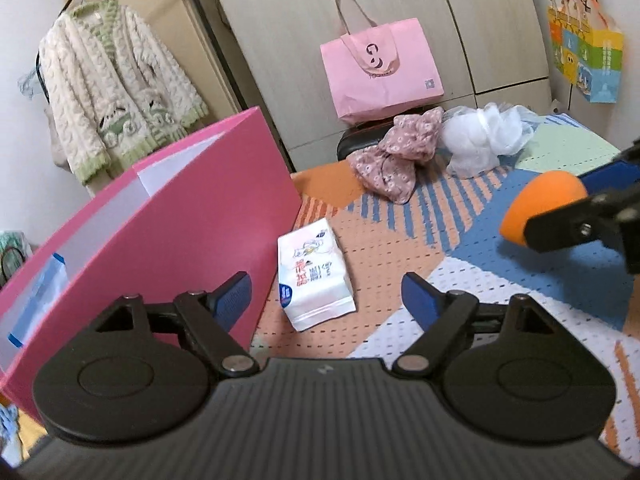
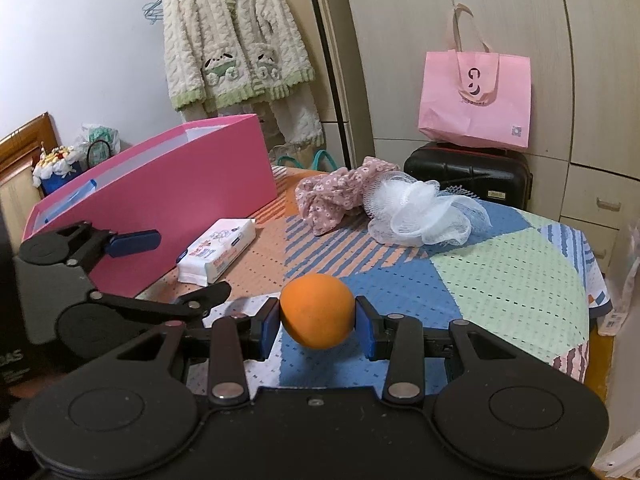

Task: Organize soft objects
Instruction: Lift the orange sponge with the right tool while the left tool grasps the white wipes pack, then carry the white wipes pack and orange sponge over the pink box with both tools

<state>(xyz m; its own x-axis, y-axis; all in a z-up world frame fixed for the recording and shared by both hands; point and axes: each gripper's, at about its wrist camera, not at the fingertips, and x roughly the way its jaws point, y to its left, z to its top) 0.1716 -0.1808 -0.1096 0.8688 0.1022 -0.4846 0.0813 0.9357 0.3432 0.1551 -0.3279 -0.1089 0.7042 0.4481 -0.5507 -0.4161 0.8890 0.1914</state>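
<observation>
Between right tongs (image 2: 317, 322), orange sponge (image 2: 317, 311), squeezed

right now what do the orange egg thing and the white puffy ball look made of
Orange egg: likely soft foam sponge; matte, finely pored skin, held between the right gripper fingers. White puffy ball: apparently plastic mesh netting, gathered in sheer ruffles, probably a bath pouf.

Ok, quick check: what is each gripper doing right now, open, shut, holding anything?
Left gripper: open, holding nothing, above the tissue pack.
Right gripper: shut on the orange sponge, lifted off the table.
</observation>
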